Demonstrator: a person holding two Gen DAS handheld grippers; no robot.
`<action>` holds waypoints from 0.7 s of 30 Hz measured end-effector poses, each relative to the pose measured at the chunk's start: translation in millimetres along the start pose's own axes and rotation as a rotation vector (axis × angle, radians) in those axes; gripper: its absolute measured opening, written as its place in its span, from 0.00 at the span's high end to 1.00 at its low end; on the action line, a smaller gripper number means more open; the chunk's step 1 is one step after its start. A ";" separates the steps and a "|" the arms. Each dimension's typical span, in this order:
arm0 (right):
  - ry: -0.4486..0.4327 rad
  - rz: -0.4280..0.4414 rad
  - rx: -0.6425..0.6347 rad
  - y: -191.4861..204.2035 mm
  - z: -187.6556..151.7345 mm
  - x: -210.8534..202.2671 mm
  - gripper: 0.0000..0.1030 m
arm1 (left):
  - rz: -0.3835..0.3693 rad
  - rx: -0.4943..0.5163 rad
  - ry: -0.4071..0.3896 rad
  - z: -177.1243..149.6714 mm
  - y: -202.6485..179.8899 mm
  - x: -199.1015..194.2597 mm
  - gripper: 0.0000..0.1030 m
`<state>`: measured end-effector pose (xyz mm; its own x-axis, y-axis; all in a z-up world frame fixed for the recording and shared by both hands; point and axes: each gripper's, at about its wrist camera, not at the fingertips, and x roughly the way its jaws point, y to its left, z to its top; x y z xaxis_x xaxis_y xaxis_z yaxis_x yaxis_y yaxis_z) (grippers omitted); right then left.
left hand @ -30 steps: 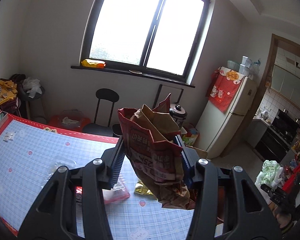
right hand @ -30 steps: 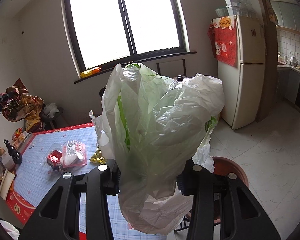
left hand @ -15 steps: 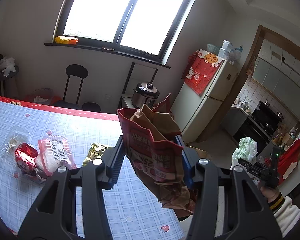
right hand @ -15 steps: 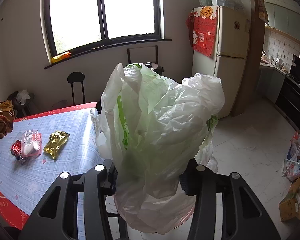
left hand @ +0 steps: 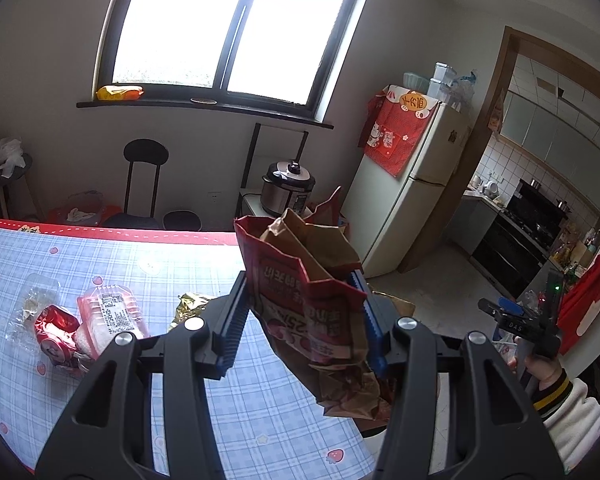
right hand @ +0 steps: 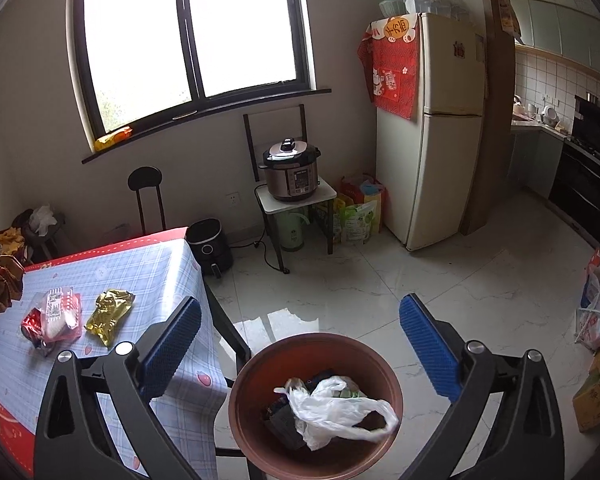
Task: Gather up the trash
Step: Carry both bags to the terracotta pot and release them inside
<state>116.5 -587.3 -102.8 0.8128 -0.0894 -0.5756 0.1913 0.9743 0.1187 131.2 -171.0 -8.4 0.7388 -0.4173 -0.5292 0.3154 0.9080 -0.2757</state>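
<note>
My left tool (left hand: 304, 316) is clamped approx half-open on a crumpled red snack bag (left hand: 312, 300); its long axis runs near upright, torn mouth pointing up & slightly away from me, bottom end hanging below the pads w/ brown inner lining showing. Printed characters on its red face read upside down. It's held over the bench (left hand: 100, 264) edge, blue-check cloth w/ red border. My right tool (right hand: 300, 344) has just been opening & its jaws now stand fully wide w/ nothing between the blue pads. Directly below it, a white plastic bag (right hand: 332, 404) lies slumped in the brown round bin (right hand: 252, 364) on the floor, long axis roughly left-to-right, one loop trailing toward the bin's right rim, some green & dark stuff under it. On the bench: crushed red can (left hand: 56, 328), clear plastic tray w/ label (left hand: 112, 312) touching it, gold foil wrapper (right hand: 110, 314) just beside, long axis pointing diagonally toward the bench's far corner.
</note>
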 end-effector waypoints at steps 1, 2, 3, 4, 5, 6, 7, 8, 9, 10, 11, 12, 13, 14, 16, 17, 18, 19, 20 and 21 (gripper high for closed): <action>-0.006 -0.008 0.005 0.0 0.9 -5.2 0.05 | -0.008 0.005 0.003 -0.1 -1.6 1.1 0.50; -0.015 -0.022 0.009 -0.1 2.0 -11.4 0.06 | -0.018 0.011 0.005 -0.2 -4.2 2.5 0.50; -0.027 -0.034 0.013 -0.7 3.2 -18.4 0.05 | -0.029 0.016 0.009 -0.2 -6.9 4.2 0.50; -0.043 -0.040 0.017 -1.4 4.1 -26.5 0.05 | -0.039 0.023 0.013 -1.1 -11.1 6.2 0.50; -0.059 -0.044 0.023 -2.7 4.9 -35.6 0.05 | -0.051 0.029 0.017 -1.7 -14.9 8.7 0.50; -0.073 -0.050 0.030 -3.9 5.6 -44.5 0.05 | -0.065 0.035 0.023 -1.7 -19.0 11.6 0.50; -0.085 -0.054 0.034 -5.4 6.3 -53.6 0.05 | -0.079 0.042 0.027 -2.3 -23.8 14.7 0.50; -0.097 -0.060 0.037 -6.7 6.7 -63.1 0.05 | -0.093 0.051 0.031 -3.1 -29.3 18.2 0.50; -0.109 -0.068 0.039 -8.8 7.0 -72.4 0.05 | -0.110 0.060 0.036 -4.2 -35.9 22.5 0.50; -0.121 -0.077 0.042 -12.0 6.5 -82.2 0.05 | -0.128 0.069 0.043 -5.4 -42.5 27.2 0.50; -0.131 -0.086 0.046 -14.9 5.7 -91.7 0.05 | -0.145 0.078 0.051 -6.9 -49.7 32.9 0.50; -0.139 -0.093 0.050 -18.1 4.5 -100.8 0.05 | -0.163 0.089 0.058 -8.9 -57.4 38.9 0.50; -0.146 -0.102 0.055 -21.5 2.6 -109.8 0.05 | -0.178 0.101 0.065 -11.2 -65.7 44.9 0.49; -0.152 -0.113 0.060 -25.1 0.3 -118.4 0.05 | -0.194 0.114 0.073 -13.7 -74.7 51.9 0.49; -0.157 -0.137 0.070 -33.5 -5.4 -133.9 0.05 | -0.227 0.135 0.089 -18.5 -93.1 67.2 0.49; -0.158 -0.148 0.076 -38.2 -8.0 -140.9 0.05 | -0.243 0.145 0.096 -20.8 -102.5 75.1 0.49; -0.157 -0.160 0.081 -43.4 -11.4 -147.5 0.05 | -0.259 0.156 0.102 -22.5 -112.6 83.7 0.49; -0.156 -0.172 0.084 -48.5 -14.9 -153.4 0.05 | -0.275 0.169 0.105 -24.0 -123.1 92.0 0.49; -0.153 -0.189 0.086 -53.4 -18.5 -158.6 0.05 | -0.290 0.182 0.106 -25.2 -134.2 99.9 0.49; -0.148 -0.206 0.087 -58.6 -22.4 -163.1 0.05 | -0.302 0.196 0.107 -26.6 -145.4 108.0 0.49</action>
<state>-39.6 -625.1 -34.0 0.8224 -0.3196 -0.4707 0.4023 0.9116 0.0840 149.2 -349.1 -46.8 0.5320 -0.6596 -0.5310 0.6254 0.7288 -0.2786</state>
